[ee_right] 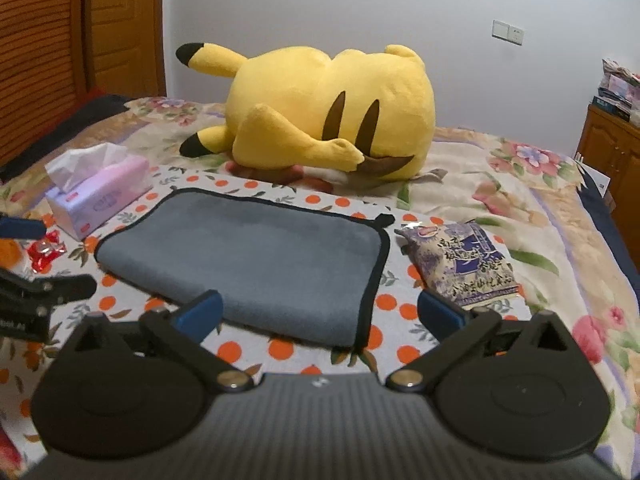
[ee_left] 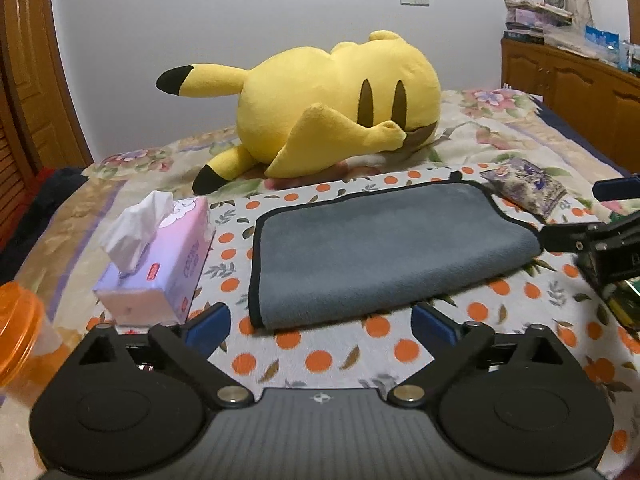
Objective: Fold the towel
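Two claws hover low over the bed, both spread wide and holding nothing. The left claw [ee_left: 322, 322] sits just short of the near edge of the towel [ee_left: 384, 248], its blue pads apart on either side of the towel's near left part. The right claw [ee_right: 320, 314] is likewise wide open at the towel's [ee_right: 256, 256] near right corner, gripping nothing.

The grey towel with black piping lies flat on an orange-dotted cloth [ee_left: 320, 356] spread over the bed [ee_right: 520, 200]. Judging by the rounded, unpiped near edge and the doubled piping at the sides, it appears folded once already, with the fold facing the person. That placement likely leaves the short sides free for a second fold across.

A tissue box [ee_left: 160, 260] stands just left of the towel, and a purple snack packet [ee_right: 460, 264] lies just right of it, both apart from the cloth's edges. A yellow plush toy [ee_left: 328, 104] rests behind, well clear. A red wrapper [ee_right: 44, 254] lies near the tissue box in the right wrist view.

Whether another fold is intended cannot be told; if so, each claw seems positioned to take a near corner. The soft pile would probably need a firm pinch through both layers.
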`<act>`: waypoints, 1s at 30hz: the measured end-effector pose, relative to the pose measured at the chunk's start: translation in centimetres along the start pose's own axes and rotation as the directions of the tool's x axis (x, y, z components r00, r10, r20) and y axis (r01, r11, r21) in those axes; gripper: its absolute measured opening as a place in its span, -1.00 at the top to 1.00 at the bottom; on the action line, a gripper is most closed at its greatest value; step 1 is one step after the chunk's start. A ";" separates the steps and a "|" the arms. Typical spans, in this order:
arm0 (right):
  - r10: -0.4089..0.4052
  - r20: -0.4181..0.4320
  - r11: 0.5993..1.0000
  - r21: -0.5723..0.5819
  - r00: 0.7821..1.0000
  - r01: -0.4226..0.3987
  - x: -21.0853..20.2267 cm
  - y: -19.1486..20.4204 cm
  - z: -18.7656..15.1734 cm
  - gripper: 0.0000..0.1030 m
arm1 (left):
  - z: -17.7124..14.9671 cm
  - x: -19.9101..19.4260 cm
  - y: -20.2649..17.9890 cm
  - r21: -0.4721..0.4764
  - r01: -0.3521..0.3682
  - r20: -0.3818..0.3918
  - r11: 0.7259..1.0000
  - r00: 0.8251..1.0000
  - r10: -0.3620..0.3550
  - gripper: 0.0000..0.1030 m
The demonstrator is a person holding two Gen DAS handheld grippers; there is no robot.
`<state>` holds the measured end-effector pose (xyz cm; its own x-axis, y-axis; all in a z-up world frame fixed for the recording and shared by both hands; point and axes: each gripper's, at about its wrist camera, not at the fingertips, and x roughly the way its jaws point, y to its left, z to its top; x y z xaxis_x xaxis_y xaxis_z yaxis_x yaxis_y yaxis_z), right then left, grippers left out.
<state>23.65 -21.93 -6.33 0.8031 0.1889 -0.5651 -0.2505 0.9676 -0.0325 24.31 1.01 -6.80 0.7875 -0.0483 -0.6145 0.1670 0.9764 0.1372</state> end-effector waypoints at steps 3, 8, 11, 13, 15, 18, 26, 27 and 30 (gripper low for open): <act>-0.004 0.006 1.000 0.003 1.000 0.004 -1.1 -0.1 -0.2 -1.00 | -0.4 -1.3 -0.4 0.007 0.002 0.006 1.000 1.000 -0.002 -0.96; -0.012 0.009 1.000 0.007 1.000 0.012 -3.1 -0.3 -0.4 -1.00 | -0.6 -3.4 -0.8 0.002 0.007 0.010 1.000 1.000 -0.007 -0.98; -0.016 0.017 1.000 0.021 1.000 0.015 -4.6 -0.5 -0.4 -1.00 | -0.4 -4.9 -1.0 -0.001 0.002 0.023 1.000 1.000 -0.002 -1.00; -0.020 0.026 1.000 0.020 0.999 0.020 -5.8 -0.5 -0.3 -1.00 | -0.2 -6.0 -1.0 -0.005 0.001 0.031 1.000 1.000 -0.001 -1.00; -0.025 0.035 0.999 0.025 0.999 0.024 -6.9 -0.6 -0.2 -1.00 | -0.1 -7.1 -1.1 -0.005 0.006 0.035 1.000 0.999 -0.006 -1.00; -0.025 0.046 0.999 0.037 0.999 0.023 -8.5 -0.7 0.0 -1.00 | 0.0 -9.0 -1.2 -0.002 -0.004 0.048 1.000 0.999 0.004 -1.00; -0.024 0.085 0.998 0.052 0.996 0.020 -12.6 -0.5 0.5 -1.00 | 0.2 -13.3 -1.2 -0.030 -0.013 0.057 0.999 0.998 0.014 -1.00; -0.028 0.092 0.998 0.053 0.995 0.023 -13.1 -0.5 0.5 -1.00 | 0.1 -13.7 -1.3 -0.032 -0.015 0.053 0.999 0.998 0.017 -1.00; -0.024 0.103 0.998 0.066 0.994 0.017 -14.4 -0.4 0.3 -1.00 | -0.4 -14.8 -1.5 -0.017 -0.030 0.044 0.999 0.999 0.031 -1.00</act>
<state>12.34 -25.03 2.06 0.8603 0.1818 -0.4764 -0.2002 0.9797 0.0123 12.20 0.29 1.78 0.8178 -0.0272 -0.5748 0.1330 0.9808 0.1429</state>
